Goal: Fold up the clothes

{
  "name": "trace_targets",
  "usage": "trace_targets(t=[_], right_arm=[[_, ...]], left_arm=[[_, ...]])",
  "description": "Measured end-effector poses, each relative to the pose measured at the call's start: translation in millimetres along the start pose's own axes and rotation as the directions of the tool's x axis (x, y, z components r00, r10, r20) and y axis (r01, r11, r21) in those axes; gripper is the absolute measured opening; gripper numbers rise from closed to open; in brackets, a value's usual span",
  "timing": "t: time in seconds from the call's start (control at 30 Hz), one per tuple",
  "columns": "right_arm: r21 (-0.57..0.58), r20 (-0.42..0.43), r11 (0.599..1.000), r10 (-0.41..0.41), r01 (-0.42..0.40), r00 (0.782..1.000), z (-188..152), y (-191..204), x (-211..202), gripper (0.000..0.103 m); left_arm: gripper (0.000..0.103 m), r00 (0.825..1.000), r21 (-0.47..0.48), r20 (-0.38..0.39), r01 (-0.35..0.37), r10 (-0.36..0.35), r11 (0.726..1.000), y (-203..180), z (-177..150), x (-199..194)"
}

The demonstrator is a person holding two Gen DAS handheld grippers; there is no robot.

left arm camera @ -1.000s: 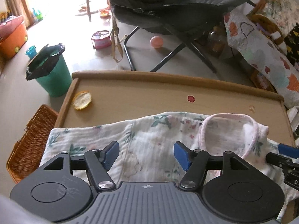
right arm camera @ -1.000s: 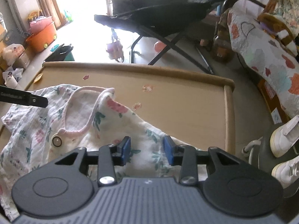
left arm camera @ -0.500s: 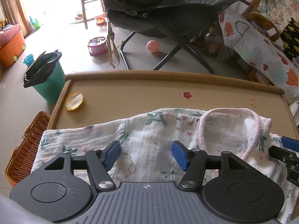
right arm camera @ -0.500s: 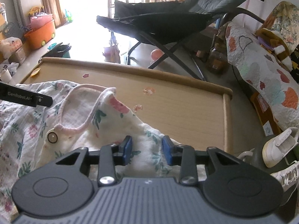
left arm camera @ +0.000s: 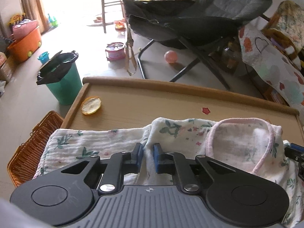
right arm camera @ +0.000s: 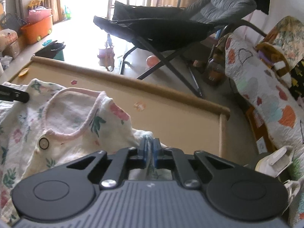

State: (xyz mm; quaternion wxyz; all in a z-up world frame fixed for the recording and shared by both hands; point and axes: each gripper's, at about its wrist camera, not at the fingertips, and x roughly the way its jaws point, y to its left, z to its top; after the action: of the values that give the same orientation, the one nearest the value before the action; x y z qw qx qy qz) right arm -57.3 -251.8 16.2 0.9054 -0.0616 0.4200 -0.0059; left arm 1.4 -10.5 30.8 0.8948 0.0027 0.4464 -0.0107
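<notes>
Lying on wooden table (left arm camera: 171, 102): floral baby garment (left arm camera: 237, 144) — left gripper (left arm camera: 146, 156) and right gripper (right arm camera: 150, 153) each pinching its fabric; orange peel (left arm camera: 91, 105) at 10 o'clock

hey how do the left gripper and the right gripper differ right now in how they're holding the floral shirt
The left gripper pinches a ridge of the floral shirt left of the pink collar; a narrow gap shows between its blue pads. The right gripper pinches the shirt's edge right of the collar, nearer the table's end rail, pads almost together. Both are shut on cloth.
</notes>
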Motion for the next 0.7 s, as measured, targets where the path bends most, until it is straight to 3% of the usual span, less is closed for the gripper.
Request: trace_targets(t=[0.4,0.6,0.7], right_arm=[[0.011,-0.019,0.998,-0.06,0.06,0.998,11,-4,11,0.007],[0.032,-0.015,0.999,-0.037,0.037,0.999,8,-11,9,0.009],[0.085,-0.017,0.996,0.006,-0.004,1.0,8,-20,3,0.011]], left_arm=[[0.014,1.0,-0.059,0.011,-0.02,0.021,0.998,3,8,7],[0.022,1.0,-0.09,0.014,-0.001,0.002,0.996,9,12,10],[0.024,0.999,-0.166,0.003,0.043,-0.043,0.985,19,14,9]])
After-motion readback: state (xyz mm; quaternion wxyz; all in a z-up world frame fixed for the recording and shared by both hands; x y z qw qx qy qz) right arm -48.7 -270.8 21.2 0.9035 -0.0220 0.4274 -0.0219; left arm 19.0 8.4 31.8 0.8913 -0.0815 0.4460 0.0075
